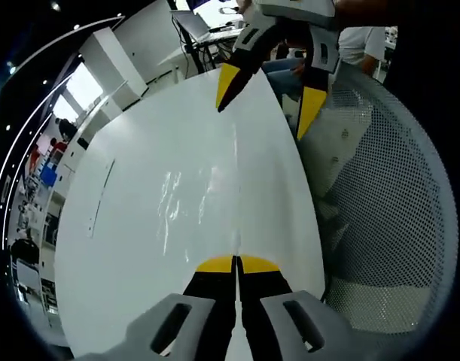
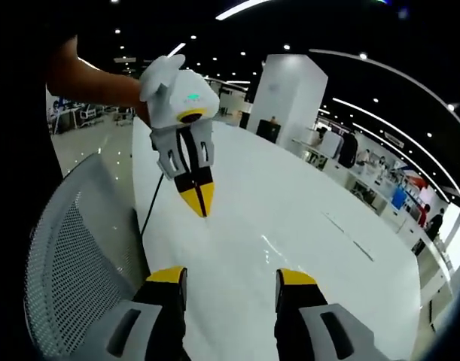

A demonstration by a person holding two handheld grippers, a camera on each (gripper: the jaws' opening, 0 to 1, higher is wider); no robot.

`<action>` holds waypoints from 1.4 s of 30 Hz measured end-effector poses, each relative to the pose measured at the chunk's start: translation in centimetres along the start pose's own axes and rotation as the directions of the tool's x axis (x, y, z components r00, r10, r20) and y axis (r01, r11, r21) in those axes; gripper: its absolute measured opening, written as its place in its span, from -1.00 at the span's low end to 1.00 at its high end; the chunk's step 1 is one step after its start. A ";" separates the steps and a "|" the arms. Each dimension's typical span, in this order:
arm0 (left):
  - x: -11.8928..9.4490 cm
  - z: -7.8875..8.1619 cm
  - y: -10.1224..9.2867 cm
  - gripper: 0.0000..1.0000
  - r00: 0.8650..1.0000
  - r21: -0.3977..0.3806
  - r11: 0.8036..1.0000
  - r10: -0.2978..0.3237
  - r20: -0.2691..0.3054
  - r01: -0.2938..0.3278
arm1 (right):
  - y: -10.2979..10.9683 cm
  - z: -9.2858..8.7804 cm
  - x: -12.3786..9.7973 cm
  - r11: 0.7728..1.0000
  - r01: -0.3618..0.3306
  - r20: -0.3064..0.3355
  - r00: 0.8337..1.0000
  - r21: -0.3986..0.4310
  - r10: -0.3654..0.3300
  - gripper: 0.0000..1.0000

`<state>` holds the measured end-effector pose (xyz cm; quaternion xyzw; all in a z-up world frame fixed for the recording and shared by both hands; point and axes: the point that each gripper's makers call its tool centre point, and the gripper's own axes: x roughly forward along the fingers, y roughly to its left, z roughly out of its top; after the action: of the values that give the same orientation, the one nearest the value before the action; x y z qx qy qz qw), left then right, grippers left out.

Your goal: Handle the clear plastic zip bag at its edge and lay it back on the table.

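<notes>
The clear zip bag (image 1: pixel 186 201) lies flat on the white table (image 1: pixel 139 135), visible mostly as faint glints. My left gripper (image 1: pixel 236 263) has its yellow-tipped jaws pressed together at the bag's near edge, down at table level. In the right gripper view, the left gripper (image 2: pixel 202 204) points its closed tips onto the table (image 2: pixel 312 188), with a faint glint of the bag (image 2: pixel 269 242) beside it. My right gripper (image 2: pixel 231 277) stands open with nothing between its jaws. It hangs over the far table edge as the right gripper (image 1: pixel 269 94) in the left gripper view.
A grey mesh chair back (image 1: pixel 388 188) (image 2: pixel 71 248) stands against the table's side. A dark cable (image 2: pixel 150 204) hangs off the table edge. A thin line mark (image 1: pixel 100 194) (image 2: pixel 348 236) crosses the tabletop. Desks and people sit far behind.
</notes>
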<state>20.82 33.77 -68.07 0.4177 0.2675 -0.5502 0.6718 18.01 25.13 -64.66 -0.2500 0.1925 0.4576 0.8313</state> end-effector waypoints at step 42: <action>-0.3 3.4 -1.0 -1.00 0.998 0.020 0.999 -0.038 0.051 0.037 | 1.0 -0.4 2.2 0.985 -0.073 -0.068 0.996 -0.153 0.064 -0.73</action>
<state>19.46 30.98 -66.35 0.4046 0.2527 -0.5756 0.6641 18.20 26.82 -66.38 -0.3216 0.1907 0.4914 0.7866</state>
